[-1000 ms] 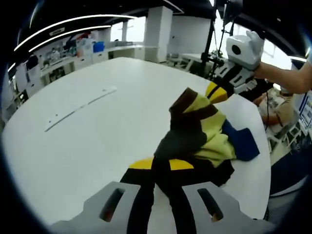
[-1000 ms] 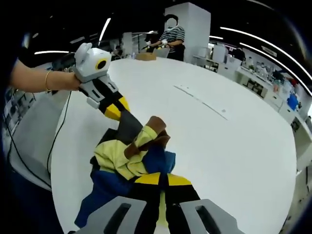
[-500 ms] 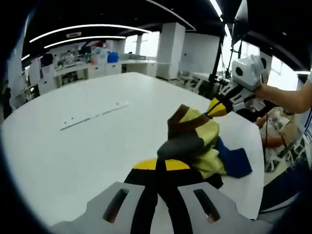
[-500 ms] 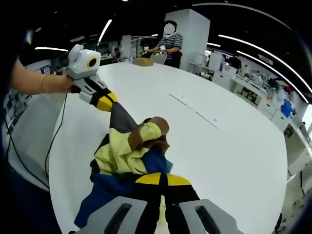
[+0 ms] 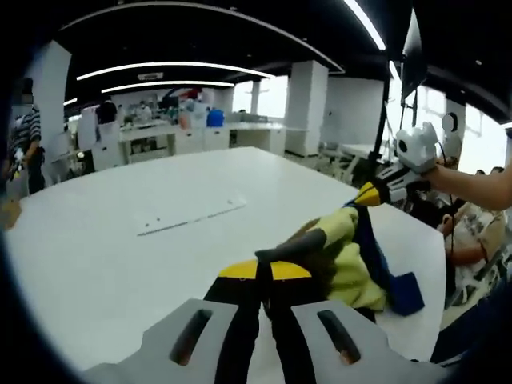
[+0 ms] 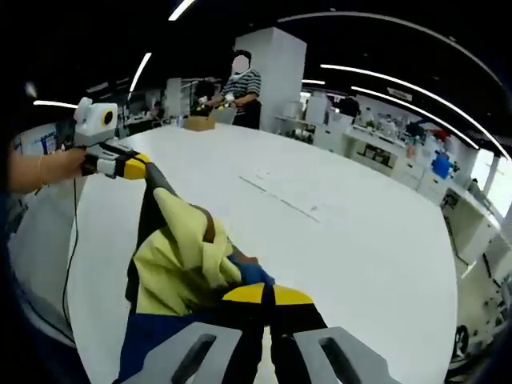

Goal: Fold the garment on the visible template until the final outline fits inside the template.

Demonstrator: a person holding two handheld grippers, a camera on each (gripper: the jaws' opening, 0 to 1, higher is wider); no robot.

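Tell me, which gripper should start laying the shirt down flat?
Probably either: the left gripper and right gripper each pinch the garment, stretched between them above the table. Neither looks better placed, so they should lower together.

Grey gripper (image 5: 260, 276) w/ yellow-black tips.

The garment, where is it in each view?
Left gripper view: garment right of centre, stretched between this view's jaws and the right gripper at upper right.
Right gripper view: lower left, stretched up to the left gripper.
Shared landmark: the pale strip on the white table.
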